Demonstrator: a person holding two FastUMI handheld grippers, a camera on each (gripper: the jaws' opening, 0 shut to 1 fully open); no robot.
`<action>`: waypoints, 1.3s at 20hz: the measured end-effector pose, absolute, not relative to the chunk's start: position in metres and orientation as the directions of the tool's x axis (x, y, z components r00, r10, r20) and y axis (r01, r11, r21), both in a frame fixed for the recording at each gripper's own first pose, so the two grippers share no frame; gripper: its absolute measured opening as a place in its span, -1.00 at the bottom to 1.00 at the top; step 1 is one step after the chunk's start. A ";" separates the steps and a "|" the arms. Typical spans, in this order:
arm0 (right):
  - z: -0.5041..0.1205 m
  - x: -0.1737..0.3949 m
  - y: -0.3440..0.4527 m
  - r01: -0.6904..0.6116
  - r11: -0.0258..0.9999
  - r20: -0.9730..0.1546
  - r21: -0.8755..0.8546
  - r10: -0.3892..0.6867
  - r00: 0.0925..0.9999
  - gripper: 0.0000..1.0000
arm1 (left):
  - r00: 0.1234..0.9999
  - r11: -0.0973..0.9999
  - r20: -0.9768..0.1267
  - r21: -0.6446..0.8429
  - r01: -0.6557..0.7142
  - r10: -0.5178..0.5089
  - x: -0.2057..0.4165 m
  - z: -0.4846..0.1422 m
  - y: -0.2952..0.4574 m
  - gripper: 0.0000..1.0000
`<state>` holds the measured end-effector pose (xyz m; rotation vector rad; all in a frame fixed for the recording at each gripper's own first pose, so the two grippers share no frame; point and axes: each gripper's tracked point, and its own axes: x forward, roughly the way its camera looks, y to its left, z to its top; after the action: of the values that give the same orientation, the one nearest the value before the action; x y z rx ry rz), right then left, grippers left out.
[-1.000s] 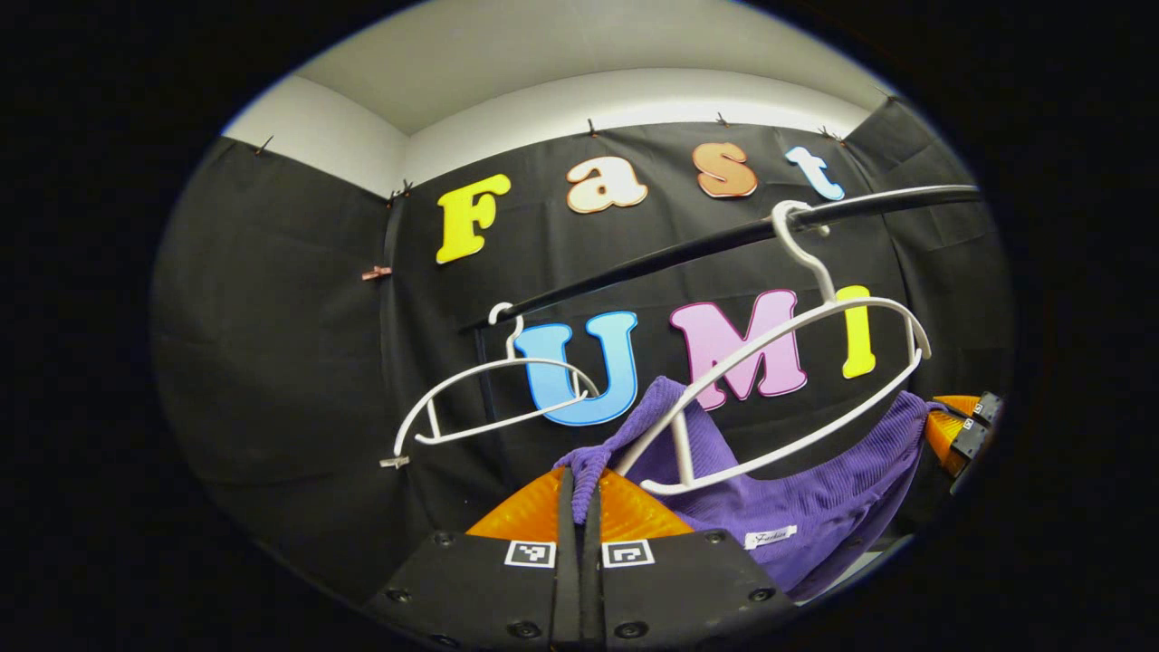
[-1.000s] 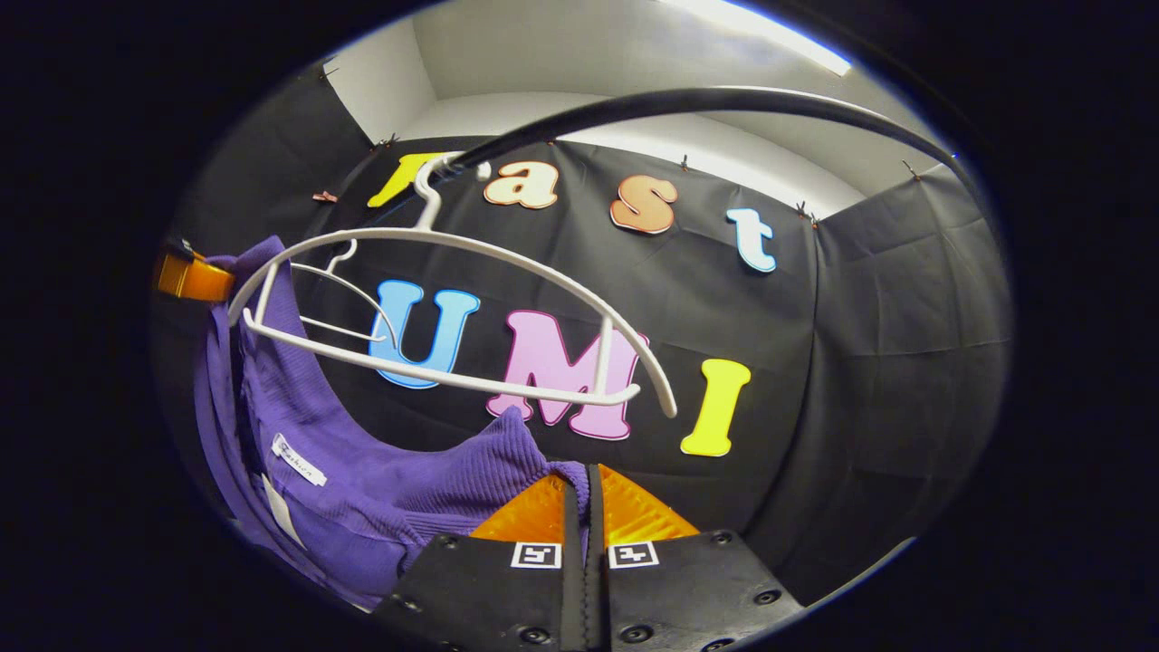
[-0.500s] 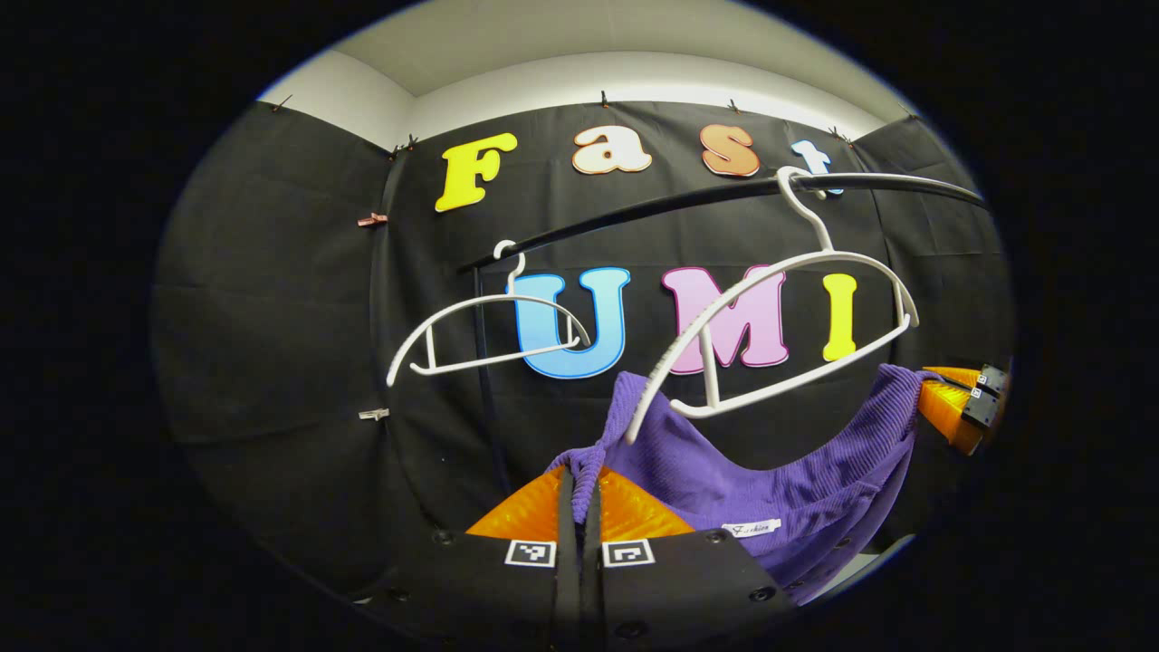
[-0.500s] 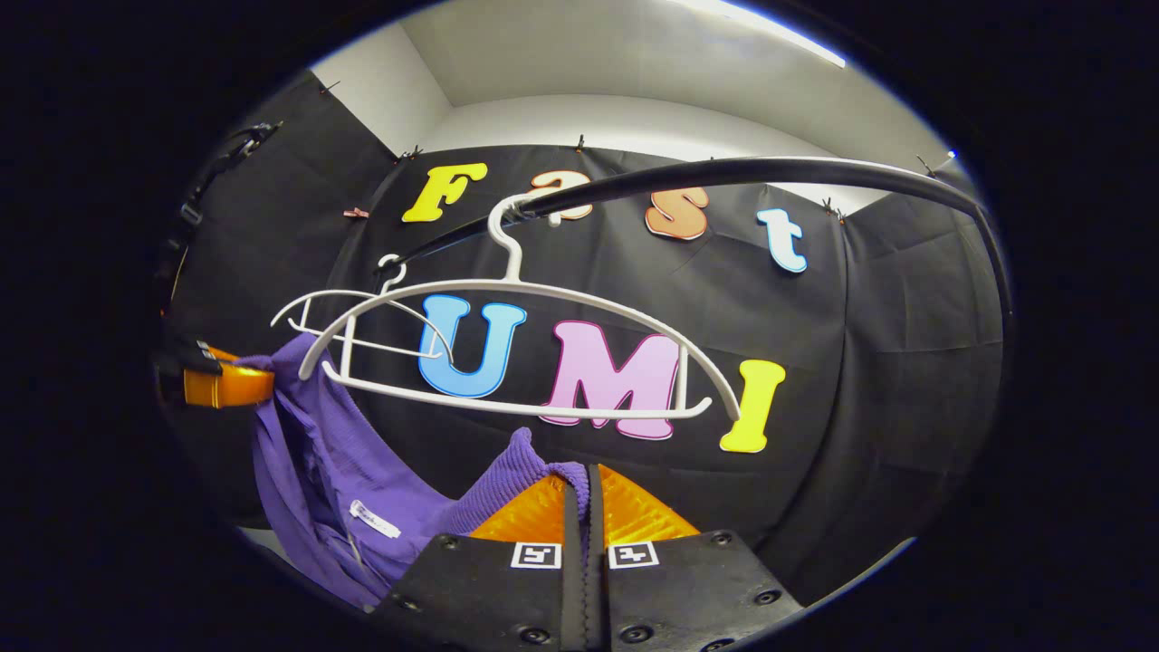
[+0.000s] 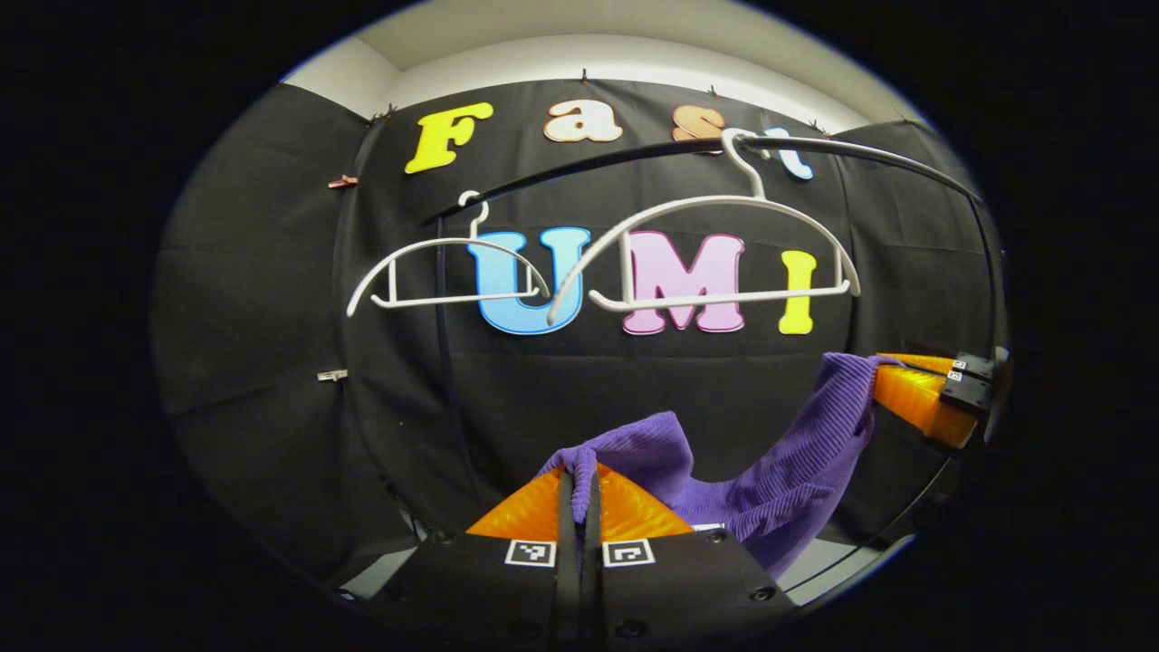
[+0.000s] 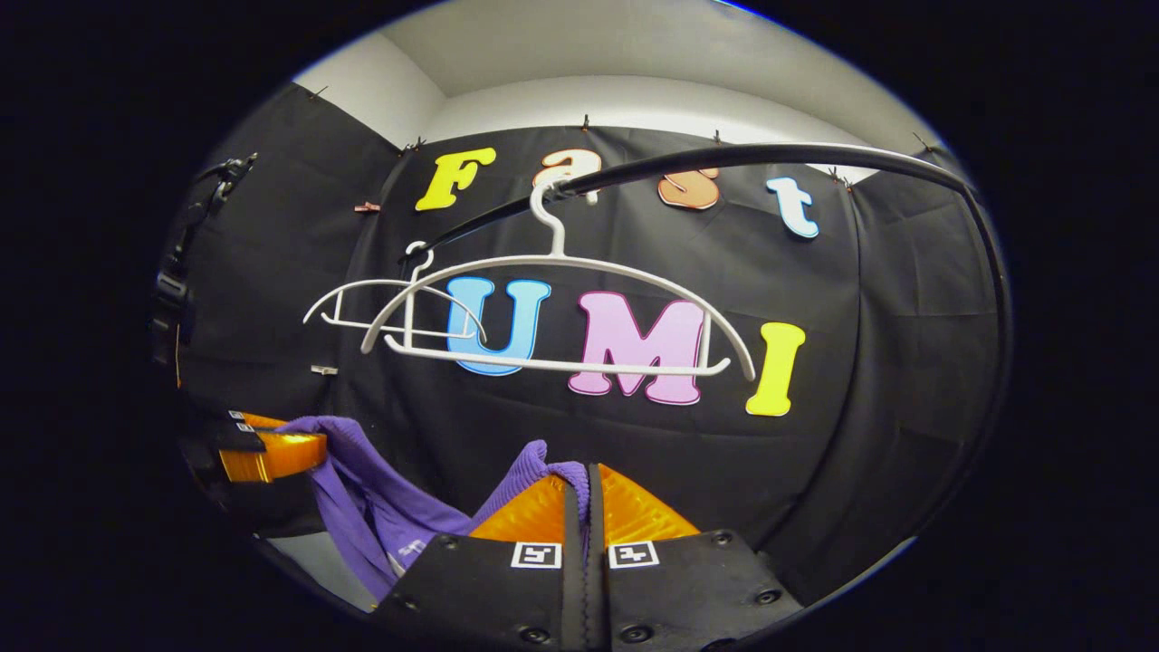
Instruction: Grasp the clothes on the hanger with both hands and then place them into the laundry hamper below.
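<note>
A purple ribbed garment (image 5: 779,480) hangs stretched between my two grippers, clear below its white hanger (image 5: 697,244). My left gripper (image 5: 579,475) is shut on one shoulder of the garment. In the left gripper view the right gripper (image 5: 883,385) holds the other shoulder at the right. My right gripper (image 6: 584,475) is shut on its end of the purple garment (image 6: 380,489). The left gripper (image 6: 303,448) appears at the lower left of the right gripper view, pinching the cloth. The bare hanger (image 6: 561,317) stays hooked on the black rail (image 6: 751,158).
A second empty white hanger (image 5: 444,272) hangs on the rail (image 5: 589,167) to the left of the first. A black upright post (image 5: 444,344) stands below it. A pale floor or surface (image 6: 317,557) shows beneath the garment.
Both grippers have come down with the garment, which slid off the hanger. The hanger has swung back to level on the rail and now sits well above the cloth.
</note>
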<state>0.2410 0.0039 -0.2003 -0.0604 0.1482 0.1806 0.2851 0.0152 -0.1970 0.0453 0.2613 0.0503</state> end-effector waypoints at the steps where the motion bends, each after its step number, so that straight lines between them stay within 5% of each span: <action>1: -0.202 0.239 0.006 -0.191 0.980 -0.160 -0.047 0.182 0.970 -0.92 | 0.966 0.999 -0.258 0.041 -0.015 0.025 0.284 -0.199 0.006 -0.91; 11: -0.243 0.223 0.008 -0.230 0.973 -0.289 0.036 0.230 0.929 -0.92 | 0.927 0.980 -0.316 -0.073 0.188 -0.201 0.286 -0.239 -0.067 -0.91; 26: -0.480 0.165 -0.007 -0.251 0.961 -0.737 0.119 0.255 0.626 -0.91 | 0.649 0.990 -0.747 -0.102 0.101 -0.143 0.261 -0.473 -0.076 -0.91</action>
<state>0.1652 -0.0065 -0.4796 0.0050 0.8462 0.2904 0.2608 -0.0763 -0.4725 -0.0529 0.8532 -0.1390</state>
